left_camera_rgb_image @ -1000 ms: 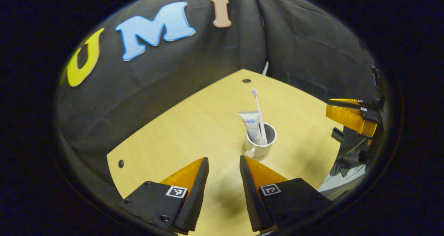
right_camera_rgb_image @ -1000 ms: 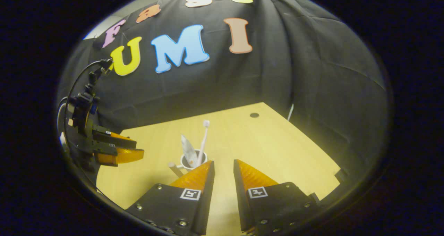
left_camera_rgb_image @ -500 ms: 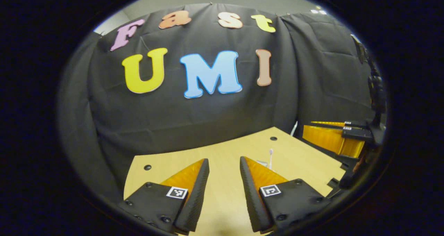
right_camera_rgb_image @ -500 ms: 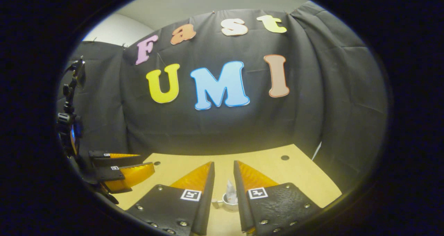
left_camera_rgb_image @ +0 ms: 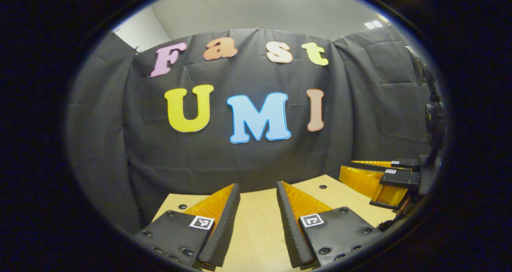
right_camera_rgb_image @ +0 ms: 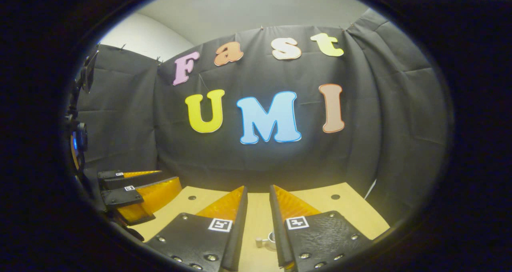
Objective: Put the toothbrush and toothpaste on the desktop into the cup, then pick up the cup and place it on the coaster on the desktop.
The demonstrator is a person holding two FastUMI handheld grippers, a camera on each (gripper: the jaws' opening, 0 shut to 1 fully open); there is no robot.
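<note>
In the right gripper view, a sliver of the white cup (right_camera_rgb_image: 273, 237) and its handle shows low between my right gripper's fingers, on the wooden desktop (right_camera_rgb_image: 320, 208). The fingers hide what is inside it. My right gripper (right_camera_rgb_image: 258, 187) is open and holds nothing, aimed level at the booth's wall. My left gripper (left_camera_rgb_image: 257, 184) is open too, with bare desktop (left_camera_rgb_image: 256, 228) between its fingers. Each gripper appears at the edge of the other's view: the right gripper (left_camera_rgb_image: 346, 169) off to the right, the left gripper (right_camera_rgb_image: 170, 176) off to the left, both above the desk.
The black cloth wall closes the back and sides of the desk. Small round holes mark the desktop's far corners (left_camera_rgb_image: 320, 187) (right_camera_rgb_image: 335, 197). A camera mast (left_camera_rgb_image: 434, 116) rises from the right gripper's body.
Both grippers have tipped upward and now face the wall. The cup with toothbrush and toothpaste slid down out of the left gripper view and to the bottom of the right gripper view.
</note>
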